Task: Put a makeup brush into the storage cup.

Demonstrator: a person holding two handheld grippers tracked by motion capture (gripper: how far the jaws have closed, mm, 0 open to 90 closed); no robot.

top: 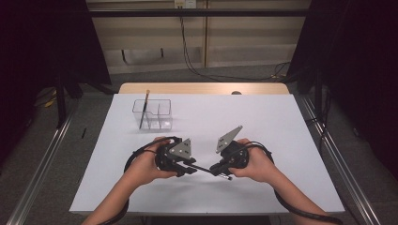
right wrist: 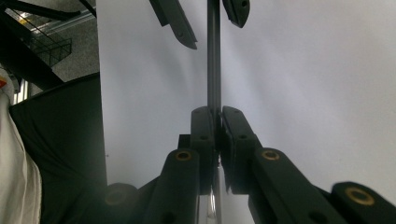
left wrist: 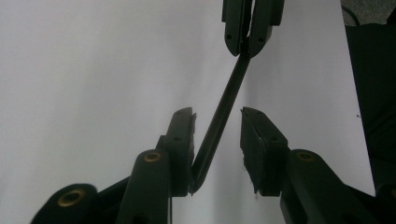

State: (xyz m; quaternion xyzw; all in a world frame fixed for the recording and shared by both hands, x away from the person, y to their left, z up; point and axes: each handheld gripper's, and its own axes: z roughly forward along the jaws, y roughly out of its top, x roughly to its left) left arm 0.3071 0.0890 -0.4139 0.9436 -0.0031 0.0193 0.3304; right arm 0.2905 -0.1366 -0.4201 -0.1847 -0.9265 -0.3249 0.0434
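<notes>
R gripper (right wrist: 217, 116): jaws are clamping tight on a thin dark rod (right wrist: 214, 60), prob. a pen or brush handle – matte, straight, slim. The rod is running straight out from the pads toward the L gripper (left wrist: 217, 135); its butt end behind the pads is showing a shiny metal tip, blurred.

L gripper: jaws are standing narrow but not gripping, with no earlier frame to compare. The rod's far end is lying between them, leaning against the left pad; the right pad is sitting apart from it. Pads look ribbed/rubbery, edges frayed.

Outward: in the high view the rod (top: 202, 167) is bridging the two grippers, low over a smooth white table cover (top: 263, 122). Beyond the L jaws, well apart, a clear plastic divided box (top: 158, 115) is holding a second upright brush-like stick (top: 144, 110); tip type hard to tell. Wooden table edge (top: 202, 88) is peeking out at the far side. Forearms are cut off at the bottom.
</notes>
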